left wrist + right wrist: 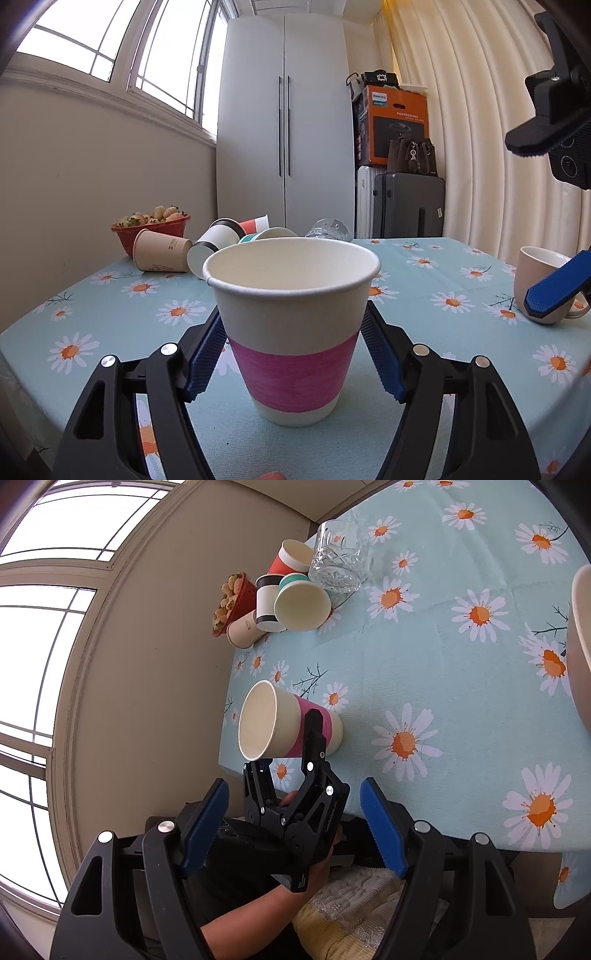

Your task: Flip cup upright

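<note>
A white paper cup with a pink band (291,325) stands upright, mouth up, on the daisy tablecloth (443,280) near the front edge. My left gripper (293,350) has its blue pads on either side of the cup's wall; the left pad touches it, the right pad stands at its edge. The right wrist view is rolled sideways and shows the same cup (288,725) with my left gripper (291,753) around it. My right gripper (295,830) is open and empty, off the table's edge, above my forearm. One of its blue fingers (554,291) shows at the right.
At the back left lie several tipped paper cups (221,247), a red bowl of fruit (155,225) and a tipped clear glass (328,230). A beige mug (543,284) stands at the right. A wall and window are on the left, a cabinet and suitcases behind.
</note>
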The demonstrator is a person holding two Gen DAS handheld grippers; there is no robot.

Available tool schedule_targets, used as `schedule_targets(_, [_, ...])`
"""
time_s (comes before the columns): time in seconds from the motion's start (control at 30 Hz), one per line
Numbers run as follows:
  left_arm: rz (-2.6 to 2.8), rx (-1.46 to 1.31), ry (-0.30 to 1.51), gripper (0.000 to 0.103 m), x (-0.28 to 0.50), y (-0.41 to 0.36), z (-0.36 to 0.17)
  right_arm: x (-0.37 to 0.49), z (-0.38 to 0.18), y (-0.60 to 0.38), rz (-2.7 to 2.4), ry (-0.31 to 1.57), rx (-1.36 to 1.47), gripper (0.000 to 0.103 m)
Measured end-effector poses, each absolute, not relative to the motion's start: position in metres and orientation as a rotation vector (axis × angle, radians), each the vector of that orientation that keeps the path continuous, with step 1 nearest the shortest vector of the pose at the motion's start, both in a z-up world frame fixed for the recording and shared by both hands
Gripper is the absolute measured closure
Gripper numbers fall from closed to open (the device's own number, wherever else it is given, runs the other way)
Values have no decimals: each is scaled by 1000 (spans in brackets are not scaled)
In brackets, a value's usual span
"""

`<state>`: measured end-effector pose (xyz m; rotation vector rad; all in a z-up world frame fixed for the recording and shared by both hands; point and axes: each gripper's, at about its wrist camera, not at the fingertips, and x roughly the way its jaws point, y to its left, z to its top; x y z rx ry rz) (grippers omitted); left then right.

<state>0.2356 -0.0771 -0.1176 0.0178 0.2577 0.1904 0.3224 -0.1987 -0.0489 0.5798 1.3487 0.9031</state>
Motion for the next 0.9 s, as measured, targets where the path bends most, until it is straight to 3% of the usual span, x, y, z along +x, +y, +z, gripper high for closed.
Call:
schedule_targets(0.07, [192, 16, 253, 24, 235, -76, -117, 322, -50, -198, 901, 1351, 576, 30])
schedule_targets(0.33, [160, 2, 260, 24, 232, -73, -105, 317, -45, -196, 906, 1341, 578, 30])
schedule_targets(0.47, [146, 0, 251, 14, 224, -69, -93, 310, -38, -196, 918, 1317, 586, 30])
schedule_targets(0.9, [95, -43, 279, 14, 181, -53, -44, 271, -30, -203, 867, 1269, 564, 30])
